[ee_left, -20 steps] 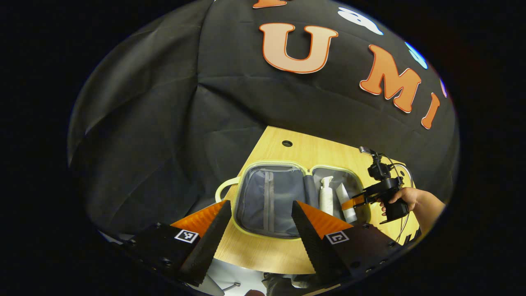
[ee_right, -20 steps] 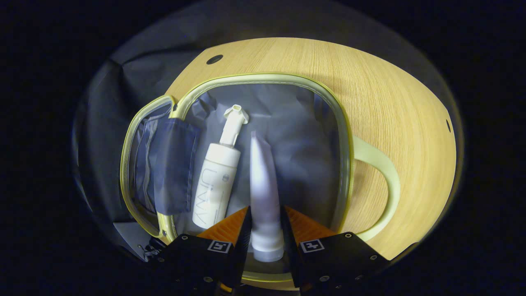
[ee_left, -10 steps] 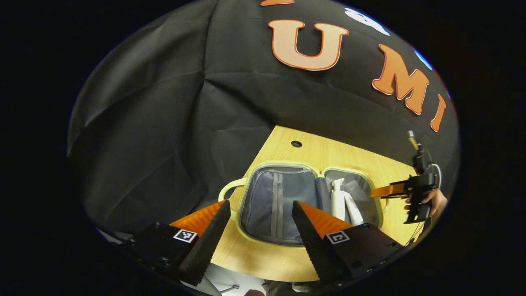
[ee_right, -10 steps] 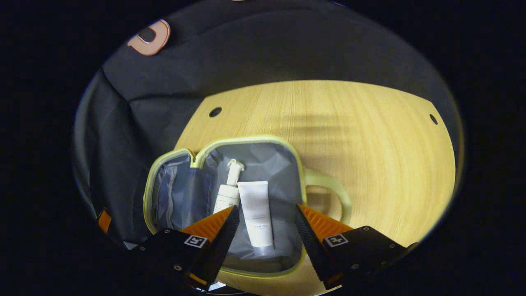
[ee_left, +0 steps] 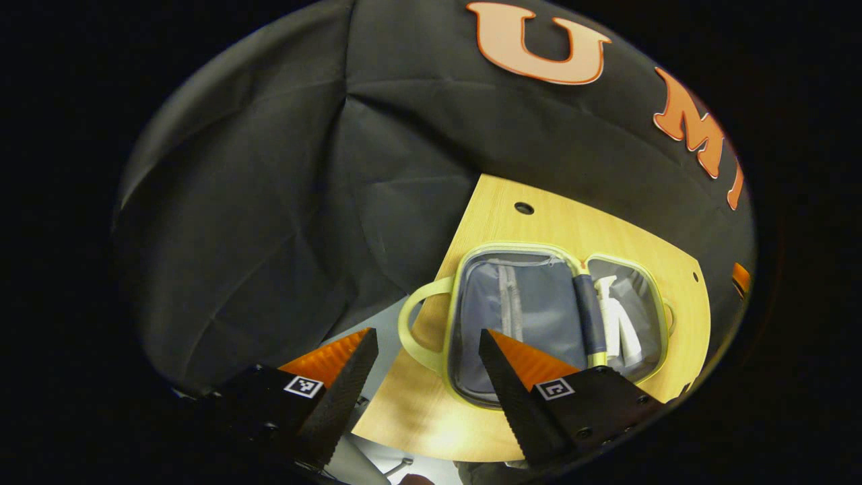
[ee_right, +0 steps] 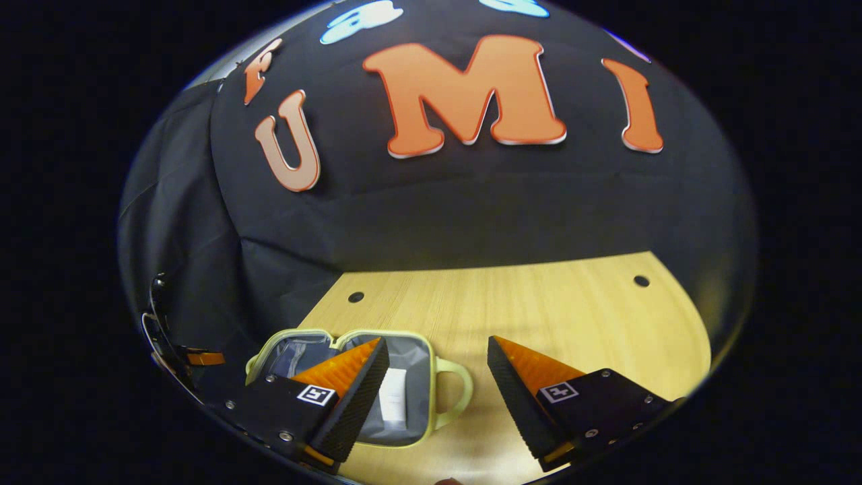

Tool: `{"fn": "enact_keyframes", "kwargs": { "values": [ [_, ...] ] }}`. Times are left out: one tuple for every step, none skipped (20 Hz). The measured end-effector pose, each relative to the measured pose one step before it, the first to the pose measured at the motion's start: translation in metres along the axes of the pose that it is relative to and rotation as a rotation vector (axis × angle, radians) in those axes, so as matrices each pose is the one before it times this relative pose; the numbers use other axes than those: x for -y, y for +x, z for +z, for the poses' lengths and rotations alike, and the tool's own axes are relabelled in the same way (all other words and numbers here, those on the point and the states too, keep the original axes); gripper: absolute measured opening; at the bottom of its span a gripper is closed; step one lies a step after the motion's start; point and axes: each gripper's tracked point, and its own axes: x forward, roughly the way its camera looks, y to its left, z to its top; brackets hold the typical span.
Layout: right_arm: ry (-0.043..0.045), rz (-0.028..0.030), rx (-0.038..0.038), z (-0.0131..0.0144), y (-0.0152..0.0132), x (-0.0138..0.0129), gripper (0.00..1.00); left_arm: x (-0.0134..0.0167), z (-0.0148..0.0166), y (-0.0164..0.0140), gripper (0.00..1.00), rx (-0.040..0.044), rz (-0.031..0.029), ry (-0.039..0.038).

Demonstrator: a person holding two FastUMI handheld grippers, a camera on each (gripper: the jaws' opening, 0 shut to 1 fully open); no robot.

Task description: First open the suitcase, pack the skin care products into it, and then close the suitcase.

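**Suitcase open, products inside, both grippers free**

Suitcase (ee_left: 518,316) lies flat and open on the wooden table (ee_left: 532,225), two halves side by side. Pump bottle (ee_left: 604,316) and tube (ee_left: 626,333) rest in the right-hand half in the left gripper view, touching each other. Left gripper (ee_left: 424,387) hovers above the table's near edge, jaws spread, nothing between them. Right gripper (ee_right: 438,397) is up above the table, jaws apart, empty; tube (ee_right: 392,401) is visible behind its finger in the right gripper view.
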Motion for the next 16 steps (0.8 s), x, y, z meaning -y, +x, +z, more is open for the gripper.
{"fn": "enact_keyframes", "kwargs": {
  "values": [
    [-0.01119, -0.01495, 0.03656, 0.00861, -0.01372, 0.00576, 0.95, -0.00697, -0.00215, 0.01321, 0.98, -0.03212, 0.00029, -0.00849],
    [-0.00144, -0.01862, 0.0358, 0.00898, -0.01266, 0.00592, 0.95, -0.00655, -0.0016, 0.01461, 0.99, -0.02976, 0.0016, -0.00716],
    [0.00413, -0.01687, 0.03143, 0.00549, -0.01096, 0.00149, 0.95, -0.00422, -0.00189, 0.01494, 0.99, -0.03499, -0.00863, -0.01386],
    [0.00807, -0.01986, 0.03204, 0.00697, -0.00923, 0.00454, 0.94, -0.00282, 0.00048, 0.01284, 0.99, -0.03435, -0.00758, -0.01518],
    [0.00298, -0.01991, 0.02588, 0.00653, -0.00951, 0.00692, 0.95, -0.00159, -0.00225, 0.0115, 0.98, -0.03461, -0.01318, -0.01543],
    [-0.00382, -0.02068, 0.03054, 0.00751, -0.00876, 0.00691, 0.95, -0.00577, -0.00069, 0.01156, 0.99, -0.02587, -0.00143, -0.00971],
    [-0.0098, -0.0279, 0.02008, 0.00828, -0.00866, 0.00992, 0.95, -0.00442, -0.00106, 0.01006, 0.99, -0.02962, -0.00285, -0.00844],
    [-0.00753, -0.02394, 0.01546, 0.00613, -0.00734, 0.00716, 0.95, -0.00418, -0.00193, 0.0094, 0.99, -0.02616, 0.00089, -0.00817],
    [-0.00598, -0.02398, 0.00563, 0.00229, -0.00604, 0.00694, 0.95, -0.00134, -0.00158, 0.00985, 1.0, -0.03239, -0.00846, -0.01846],
    [-0.00154, -0.01436, 0.00237, 0.00224, -0.00593, 0.00459, 0.95, -0.00297, -0.00062, 0.01044, 0.98, -0.02653, -0.01225, -0.01993],
    [-0.00213, -0.01497, 0.0017, 0.00163, -0.00598, 0.0033, 0.95, -0.00298, -0.00237, 0.01081, 0.97, -0.03393, -0.00748, -0.02352],
    [-0.00054, -0.01156, 0.00072, 0.0, -0.00429, 0.00406, 0.95, 0.00034, -0.00331, 0.00869, 0.96, -0.02401, -0.01678, -0.01642],
    [-0.00168, -0.01344, -0.00299, 0.00069, -0.00354, 0.00473, 0.94, 0.00251, -0.00358, 0.00798, 0.93, -0.01897, -0.00549, -0.01384],
    [-0.00077, -0.0145, -0.00029, -0.00012, -0.00237, 0.00419, 0.95, 0.004, -0.00001, 0.00361, 0.75, -0.0008, -0.01865, -0.01303],
    [-0.00208, -0.01656, -0.00412, -0.0021, -0.00271, 0.00499, 0.94, 0.00901, 0.00001, -0.00059, 0.57, -0.00048, -0.03362, -0.0039],
    [-0.00283, -0.01317, 0.00245, 0.00063, -0.00448, 0.00745, 0.94, 0.00238, 0.00176, -0.00157, 0.38, 0.00931, 0.00822, 0.00575]
  ]
}}
